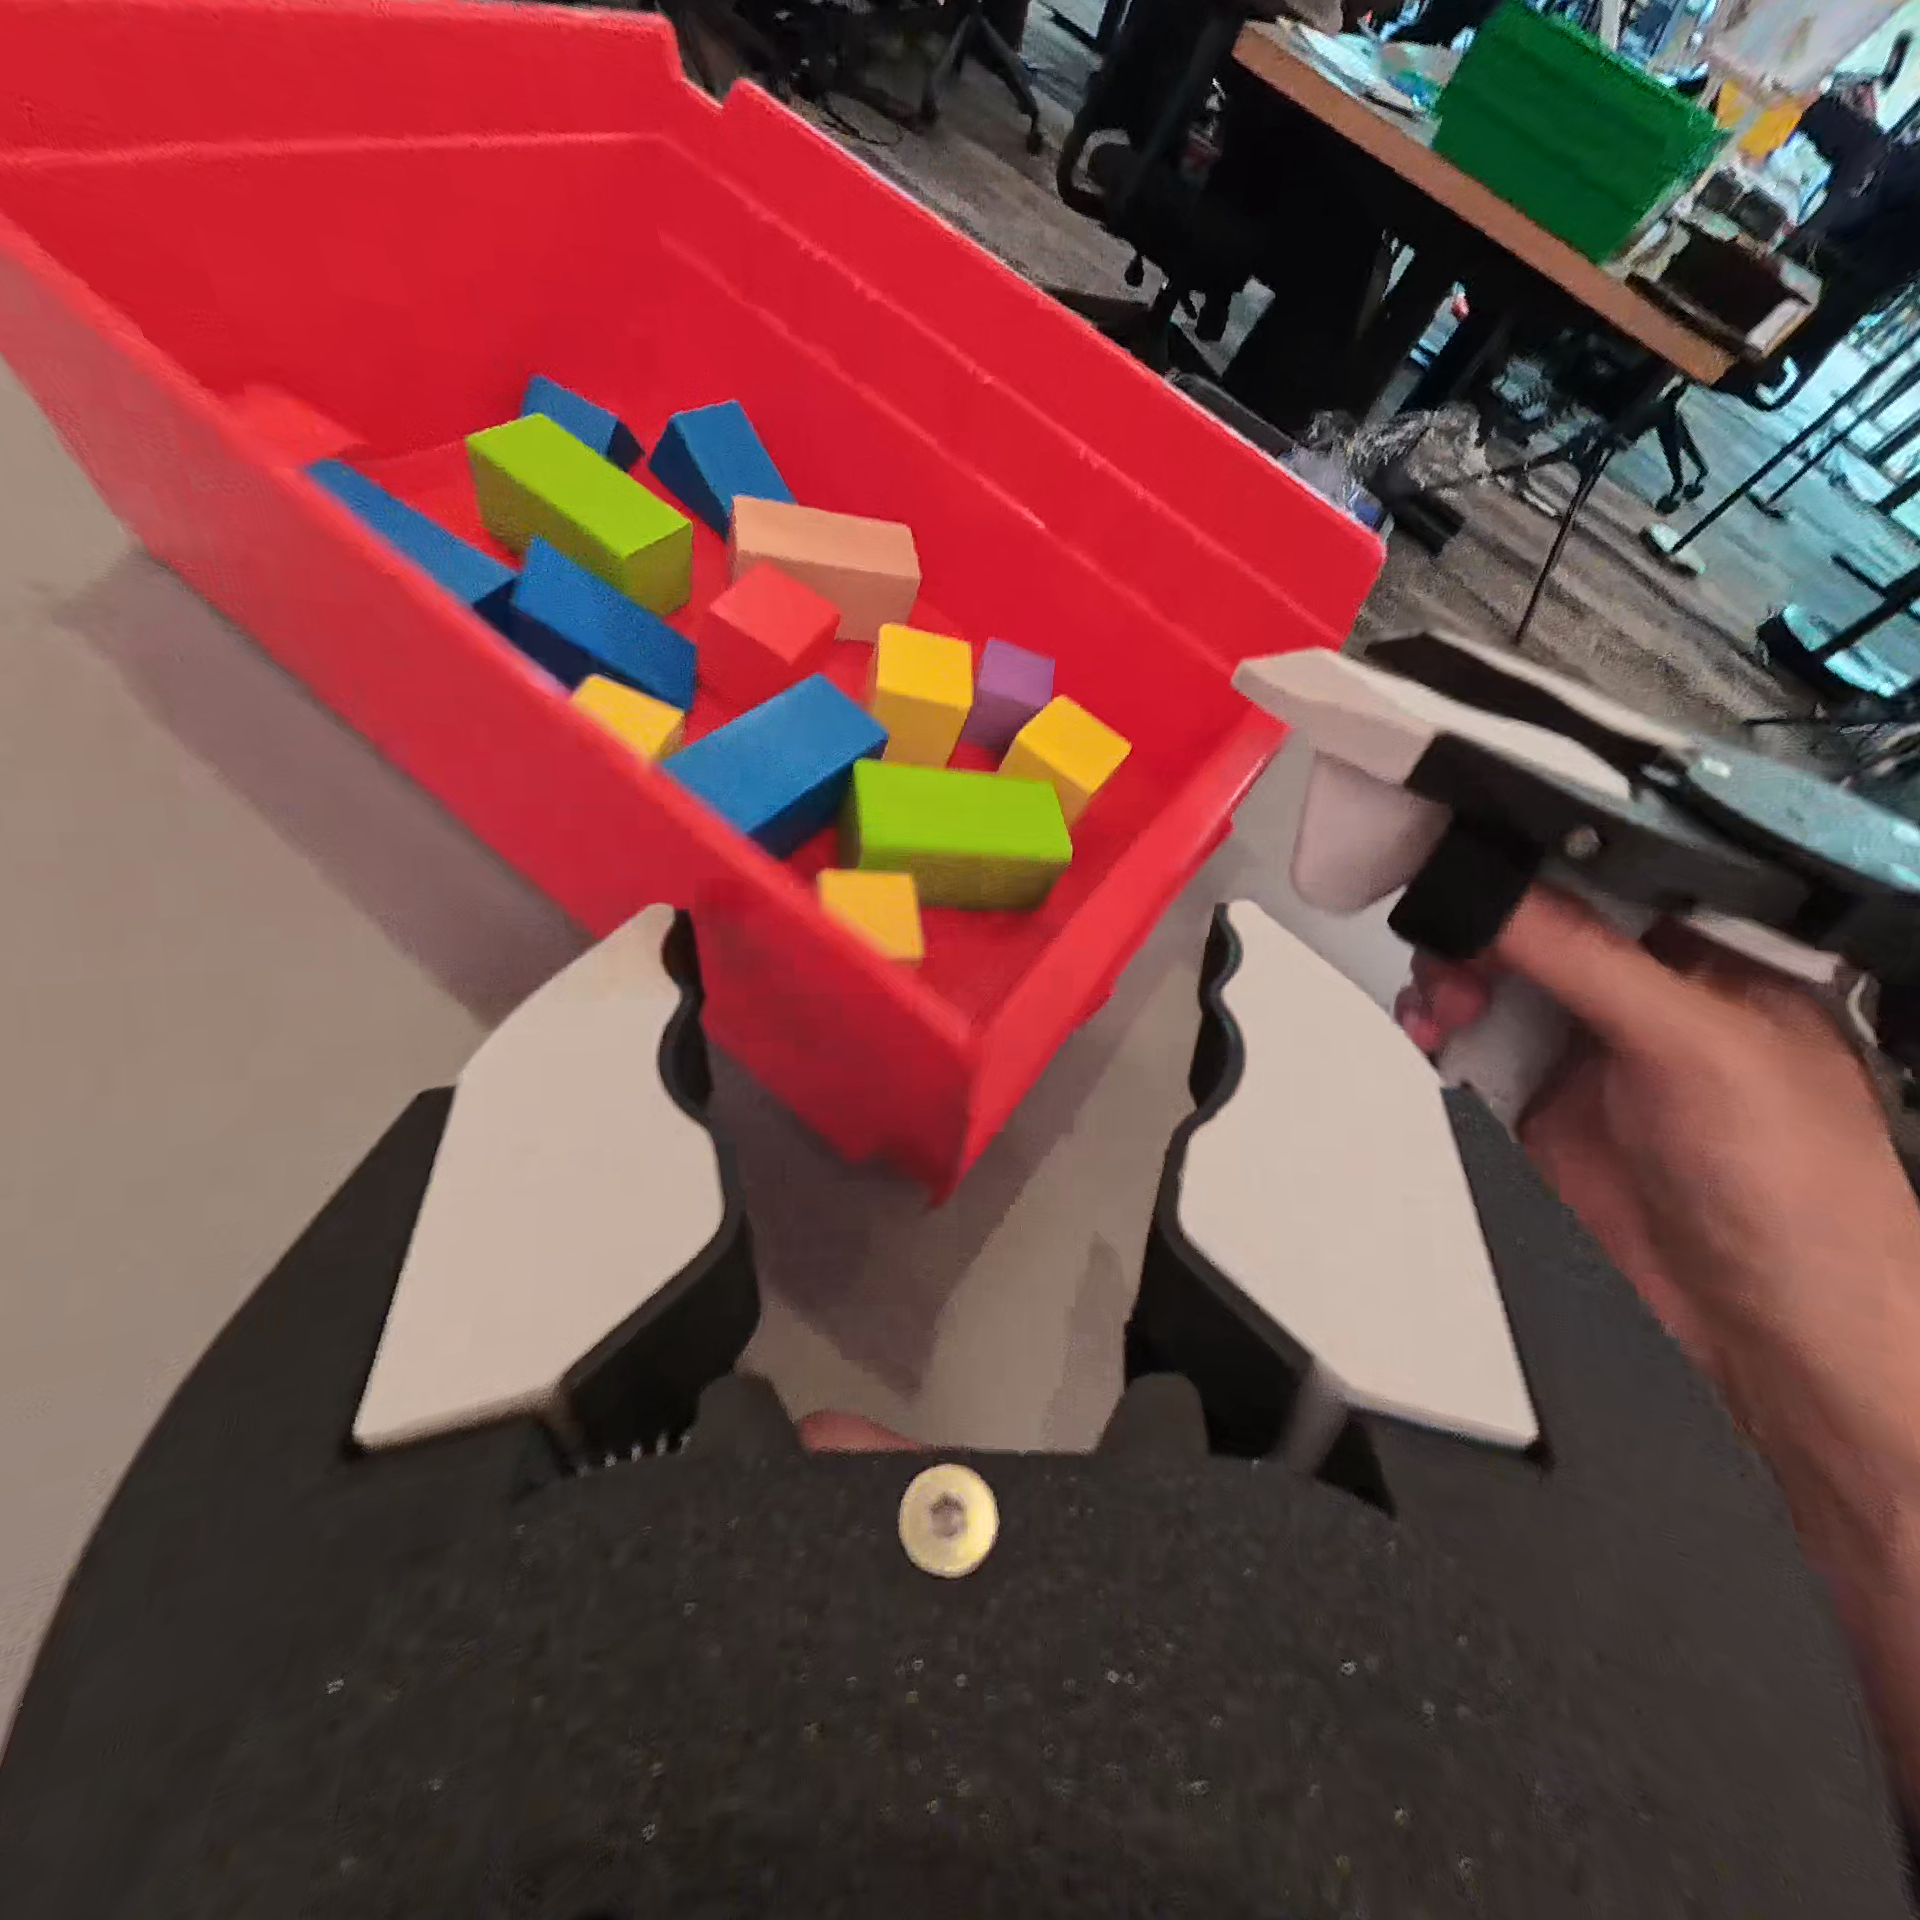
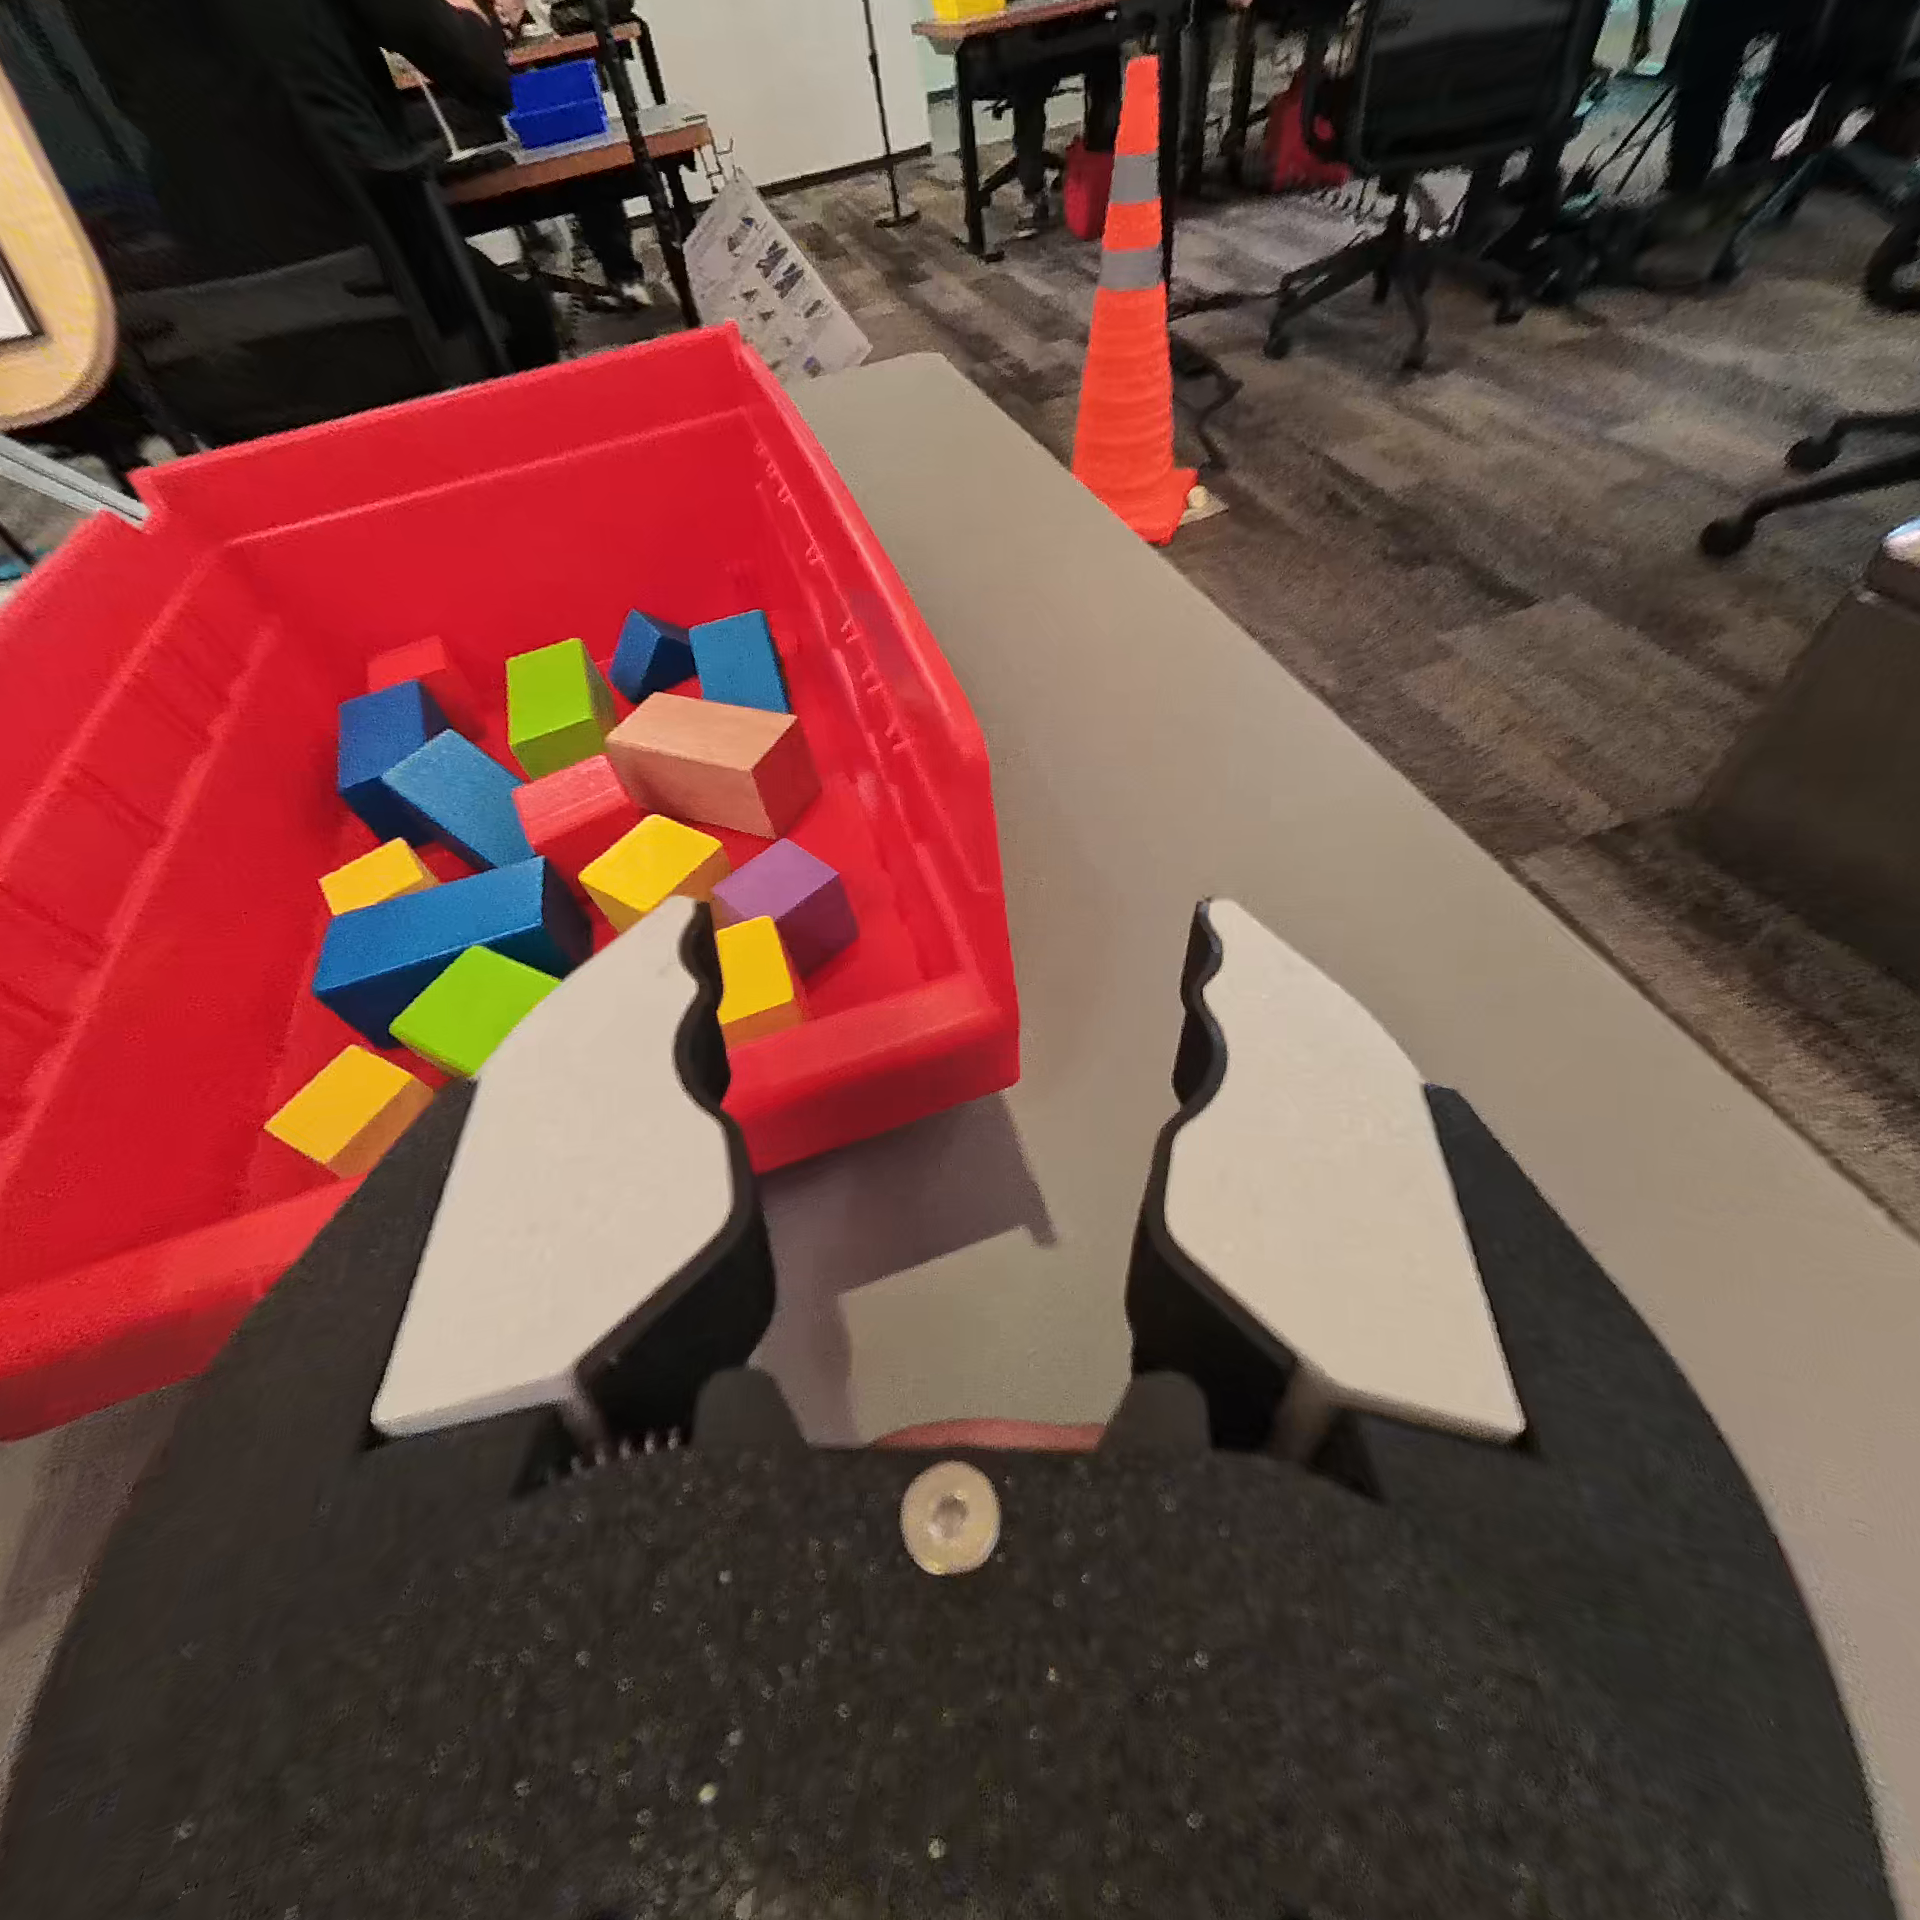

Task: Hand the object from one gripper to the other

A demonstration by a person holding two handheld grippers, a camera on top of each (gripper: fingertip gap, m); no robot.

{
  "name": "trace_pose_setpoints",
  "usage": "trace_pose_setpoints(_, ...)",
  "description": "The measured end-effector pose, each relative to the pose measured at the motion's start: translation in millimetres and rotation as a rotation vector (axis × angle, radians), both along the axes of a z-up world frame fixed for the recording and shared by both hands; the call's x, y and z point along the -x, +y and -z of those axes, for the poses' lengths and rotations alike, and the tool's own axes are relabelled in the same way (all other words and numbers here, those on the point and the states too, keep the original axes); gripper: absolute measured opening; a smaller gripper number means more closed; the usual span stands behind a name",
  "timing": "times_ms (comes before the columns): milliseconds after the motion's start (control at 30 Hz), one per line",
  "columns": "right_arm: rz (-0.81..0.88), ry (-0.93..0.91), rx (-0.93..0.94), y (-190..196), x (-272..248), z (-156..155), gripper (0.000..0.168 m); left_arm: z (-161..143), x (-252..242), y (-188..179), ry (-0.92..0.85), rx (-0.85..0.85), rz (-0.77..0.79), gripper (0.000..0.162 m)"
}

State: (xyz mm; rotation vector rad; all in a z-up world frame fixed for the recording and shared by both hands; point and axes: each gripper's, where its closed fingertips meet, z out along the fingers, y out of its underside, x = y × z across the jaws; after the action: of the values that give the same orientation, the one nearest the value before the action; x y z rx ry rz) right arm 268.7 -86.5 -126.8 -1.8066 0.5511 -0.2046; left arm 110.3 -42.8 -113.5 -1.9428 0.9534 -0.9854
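Your left gripper [image 1: 945, 914] stands wide and empty above the near corner of the red bin [image 1: 1039, 499]. Your right gripper [image 2: 945, 914] is equally wide, holding nothing, over the grey table [image 2: 1195, 790] just right of the bin. The blocks [image 1: 779, 665] lie loose on the bin floor, beyond both sets of fingers, touching none. They are matte, painted, hard-edged cuboids and wedges. Count visible: five blue, four yellow, two green, two red, one purple, one tan. The bin is smooth ribbed plastic.
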Motion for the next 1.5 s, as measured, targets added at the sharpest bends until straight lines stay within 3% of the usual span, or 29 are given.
trace_pose_setpoints(33, -0.006, 0.021, -0.003, 0, -1, 1, 0.085, 2, -6, 5, 0.015, -0.010, -0.046, 0.099)
trace_pose_setpoints(67, -0.019, 0.038, 0.001, 2, 0, 3, 0.085, 4, -7, 13, 0.048, -0.042, -0.102, 0.091)
trace_pose_setpoints(133, -0.046, 0.058, 0.028, 5, 3, 8, 0.083, 10, 0, 30, 0.108, -0.084, -0.210, 0.050)
trace_pose_setpoints(233, -0.061, 0.053, 0.057, 11, 7, 11, 0.078, 12, 19, 52, 0.196, -0.169, -0.334, 0.021)
trace_pose_setpoints(333, -0.099, 0.037, 0.066, 21, 23, 10, 0.071, 13, 39, 70, 0.259, -0.219, -0.412, 0.006)
trace_pose_setpoints(367, -0.144, 0.047, 0.051, 26, 34, 8, 0.071, 13, 43, 70, 0.246, -0.202, -0.413, 0.006)
trace_pose_setpoints(433, -0.191, 0.098, 0.043, 33, 55, 7, 0.039, 12, 50, 69, 0.247, -0.195, -0.417, 0.005)
trace_pose_setpoints(467, -0.152, 0.095, 0.067, 31, 57, 7, 0.031, 11, 55, 70, 0.260, -0.210, -0.432, 0.005)
trace_pose_setpoints(500, -0.109, 0.062, 0.097, 28, 57, 5, 0.011, 10, 63, 71, 0.263, -0.215, -0.447, 0.005)
trace_pose_setpoints(533, -0.118, 0.017, 0.114, 27, 61, 2, 0.003, 7, 71, 72, 0.247, -0.205, -0.456, 0.005)
trace_pose_setpoints(700, -0.174, 0.017, 0.081, 41, 122, -12, 0.002, -5, 135, 77, 0.237, -0.213, -0.510, 0.005)
trace_pose_setpoints(900, -0.324, -0.029, -0.012, 79, 246, -36, 0.002, -32, 266, 90, 0.193, -0.245, -0.685, 0.005)
trace_pose_setpoints(1067, -0.427, -0.015, 0.001, 101, 334, -24, 0.003, -27, 358, 95, 0.238, -0.259, -0.776, 0.005)
trace_pose_setpoints(1233, -0.554, -0.041, 0.030, 97, 378, -5, 0.005, -4, 401, 94, 0.247, -0.176, -0.770, 0.005)
trace_pose_setpoints(1367, -0.546, -0.104, 0.039, 97, 386, 0, 0.006, 11, 410, 93, 0.205, -0.144, -0.780, 0.006)
trace_pose_setpoints(1433, -0.587, -0.117, 0.038, 98, 385, 0, 0.008, 9, 404, 89, 0.195, -0.137, -0.713, 0.017)
trace_pose_setpoints(1467, -0.624, -0.113, 0.033, 97, 384, -2, 0.011, 3, 402, 85, 0.172, -0.128, -0.678, 0.035)
trace_pose_setpoints(1500, -0.654, -0.111, 0.013, 94, 382, -6, 0.028, -5, 407, 83, 0.152, -0.130, -0.686, 0.059)
